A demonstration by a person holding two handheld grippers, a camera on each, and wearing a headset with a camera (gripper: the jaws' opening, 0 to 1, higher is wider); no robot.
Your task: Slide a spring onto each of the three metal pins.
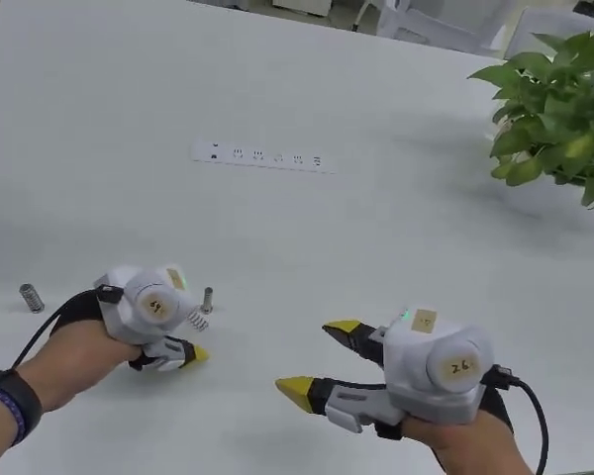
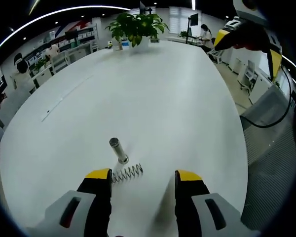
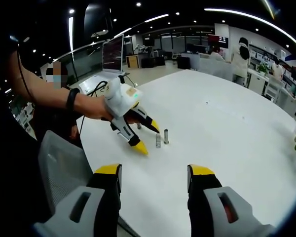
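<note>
White table [image 1: 376, 228] | my left gripper [image 2: 144, 174] jaws spread, empty | spring [image 2: 127, 173] lies sideways at 11 o'clock, pin [image 2: 118, 149] just past | right gripper [image 3: 155, 170] spread too, farther

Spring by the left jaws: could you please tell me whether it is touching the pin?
Apart. The right gripper view shows a narrow gap between the spring and the pin.

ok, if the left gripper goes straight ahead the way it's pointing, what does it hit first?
Probably the spring, lying on the table just ahead of the open left gripper. The upright pin stands right behind it. Depth is hard to judge here.
</note>
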